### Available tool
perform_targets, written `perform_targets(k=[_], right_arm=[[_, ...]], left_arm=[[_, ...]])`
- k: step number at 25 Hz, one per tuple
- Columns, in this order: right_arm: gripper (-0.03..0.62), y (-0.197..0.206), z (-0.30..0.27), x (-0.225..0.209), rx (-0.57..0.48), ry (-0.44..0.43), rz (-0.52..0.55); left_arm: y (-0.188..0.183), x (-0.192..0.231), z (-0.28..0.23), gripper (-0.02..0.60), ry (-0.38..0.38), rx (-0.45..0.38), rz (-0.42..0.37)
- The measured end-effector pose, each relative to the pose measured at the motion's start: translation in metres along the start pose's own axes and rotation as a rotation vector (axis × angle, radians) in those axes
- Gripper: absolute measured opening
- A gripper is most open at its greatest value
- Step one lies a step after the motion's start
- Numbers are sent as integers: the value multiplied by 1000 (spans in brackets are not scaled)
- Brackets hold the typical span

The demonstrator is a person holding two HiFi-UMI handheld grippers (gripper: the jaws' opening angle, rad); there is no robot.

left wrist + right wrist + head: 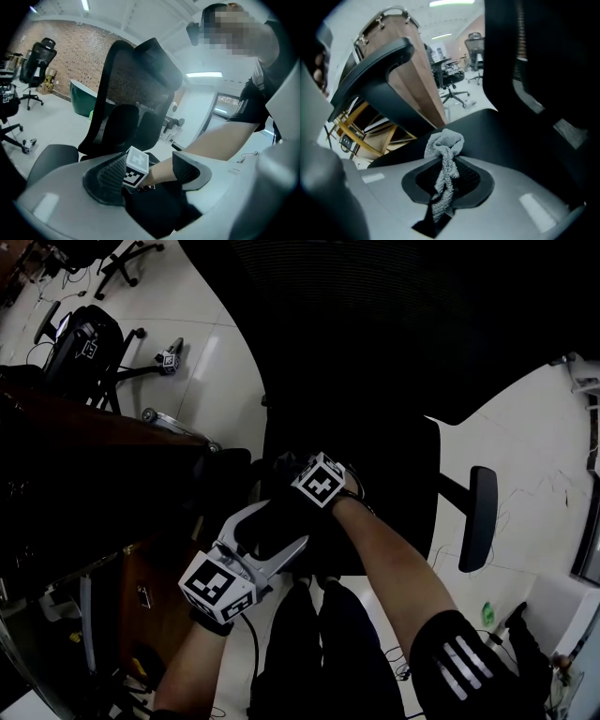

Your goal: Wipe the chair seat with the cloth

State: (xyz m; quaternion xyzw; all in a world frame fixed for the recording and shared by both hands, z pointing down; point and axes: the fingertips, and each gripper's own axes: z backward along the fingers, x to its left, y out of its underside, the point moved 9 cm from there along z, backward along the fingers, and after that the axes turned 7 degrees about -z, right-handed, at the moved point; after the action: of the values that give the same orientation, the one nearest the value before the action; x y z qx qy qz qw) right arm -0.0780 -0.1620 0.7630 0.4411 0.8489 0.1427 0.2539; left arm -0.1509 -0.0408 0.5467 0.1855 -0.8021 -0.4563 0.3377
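Cloth [443,157], grey and twisted, is pinched in the right claw [446,185], whose jaws are closed tight on it. The cloth's bunched end sticks out over the black chair seat [487,129]; I cannot tell whether it touches. The left claw [147,176] stands wide with nothing gripped, just beside the right one above the seat.

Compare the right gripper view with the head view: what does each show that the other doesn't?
Only the right gripper view: the grey cloth, bunched and pinched between the jaws of the right gripper. Only the head view: the left gripper, jaws apart, close beside the right one. Both: the right gripper itself and the black chair seat.
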Motion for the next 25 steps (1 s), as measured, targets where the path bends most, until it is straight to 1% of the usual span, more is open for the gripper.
perform_targets(k=[3,6,8,11,13,15,18,20,22,23,25], right_arm=[[54,25,11,-15,22,64,-15],[54,66,33,-40,54,143,-56],[54,96,54,-60,80,191,-107],[54,145,95,-91,150,298,-216],[54,171,120,-108,155,344,-279],[54,188,140,-118,141,374,-314],[54,201,158,-124,150,420,-320],[54,202,163,-124,145,437,-334],[54,193,164,-118,84,419,-360],[54,184,162,-111,39,393,-363],[54,156,151,-88,-51,303,-345]], left_arm=[[3,-5,-3,333,19,5,17],[8,-14,-14,331,53,9,27],[7,-21,-21,331,76,12,27],[8,-30,-32,331,113,19,21],[6,-34,-37,331,131,29,14],[6,-38,-41,331,143,35,10],[7,-43,-44,331,154,45,6],[9,-44,-44,331,159,49,6],[8,-45,-40,331,157,53,6],[7,-44,-37,331,152,53,3],[8,-40,-27,331,137,53,-1]])
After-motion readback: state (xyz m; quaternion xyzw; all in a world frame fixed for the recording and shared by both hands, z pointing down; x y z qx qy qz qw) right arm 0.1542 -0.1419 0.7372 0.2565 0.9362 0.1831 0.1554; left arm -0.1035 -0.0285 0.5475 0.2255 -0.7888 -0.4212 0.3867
